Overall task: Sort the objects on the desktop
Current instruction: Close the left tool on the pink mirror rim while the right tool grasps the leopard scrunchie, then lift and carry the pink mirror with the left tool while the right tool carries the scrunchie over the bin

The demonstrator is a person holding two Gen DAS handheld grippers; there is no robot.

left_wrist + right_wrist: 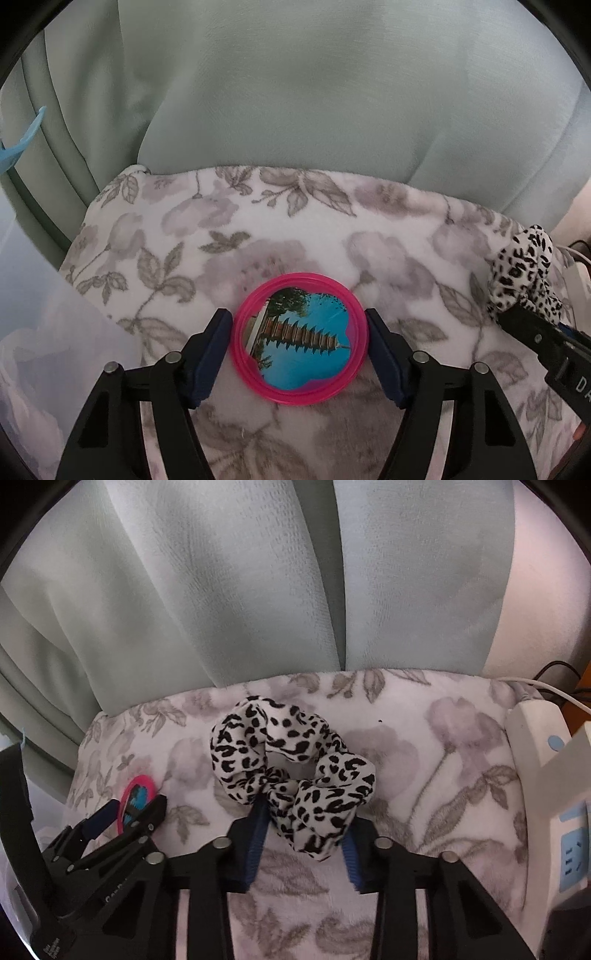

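A round pink-rimmed compact mirror point(300, 339) with a pagoda picture lies on the floral blanket point(258, 229). My left gripper point(299, 328) is around it, its blue pads touching the rim on both sides. It also shows small in the right wrist view point(136, 798), held by the left gripper point(125, 808). A black-and-white leopard-print scrunchie point(291, 771) lies on the blanket point(424, 775). My right gripper point(304, 819) is closed on its near part. The scrunchie shows at the right edge of the left wrist view point(524, 269).
Pale green curtains point(295, 92) hang behind the blanket's far edge. A white power strip point(546, 775) with cables lies at the right. A translucent plastic container point(44, 350) stands at the left. A blue plastic piece point(22, 140) sticks out at far left.
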